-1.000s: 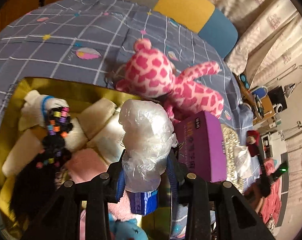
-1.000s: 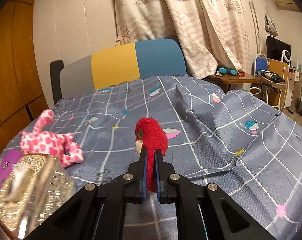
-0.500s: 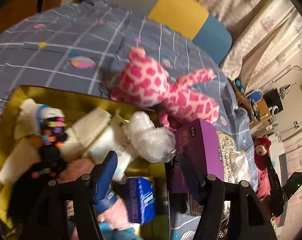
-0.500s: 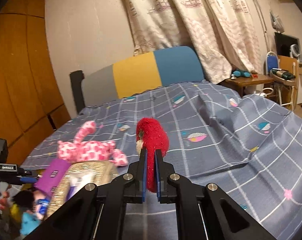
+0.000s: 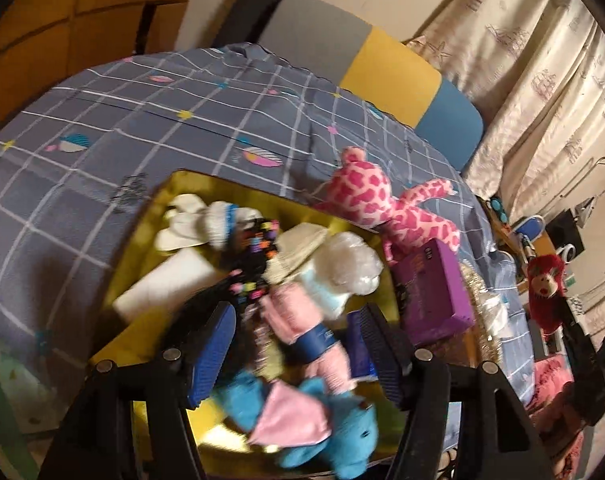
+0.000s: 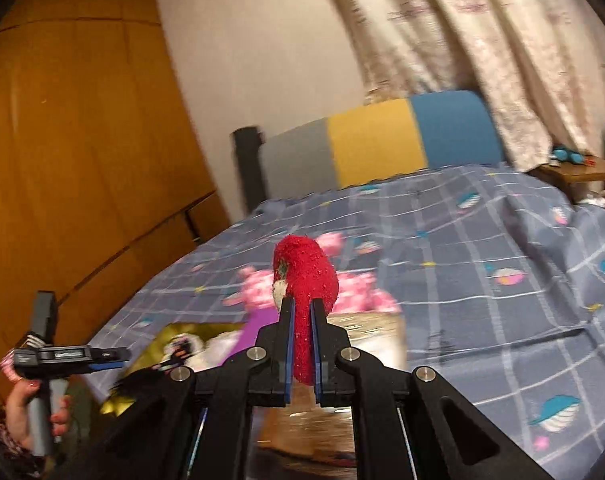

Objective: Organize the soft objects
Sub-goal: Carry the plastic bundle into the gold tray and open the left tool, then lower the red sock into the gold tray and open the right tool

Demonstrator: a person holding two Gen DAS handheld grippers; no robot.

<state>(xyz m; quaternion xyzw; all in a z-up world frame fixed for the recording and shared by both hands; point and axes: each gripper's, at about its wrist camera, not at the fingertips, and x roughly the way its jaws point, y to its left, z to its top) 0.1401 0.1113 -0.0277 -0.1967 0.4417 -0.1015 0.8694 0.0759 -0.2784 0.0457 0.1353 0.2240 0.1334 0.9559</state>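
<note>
Because the gold bin (image 5: 158,200) on the bed collects the soft things, the left gripper (image 5: 298,344) hangs released above it, jaws spread over the pink cloth (image 5: 298,312), blue plush (image 5: 342,432) and plastic-wrapped bundle (image 5: 354,268) lying inside; the pink spotted toy (image 5: 366,196) lies just beyond its rim. In the right wrist view, the right gripper (image 6: 301,344) is clenched on the red plush (image 6: 306,276), held aloft facing the bin (image 6: 158,340), probably so it can go in next.

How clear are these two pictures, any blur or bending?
Left wrist view: the toys in the gold box are smeared by motion blur, and fisheye bends the bed into a dome. Right wrist view: the red plush in the right claw is sharp; the pink giraffe behind is blurred.
</note>
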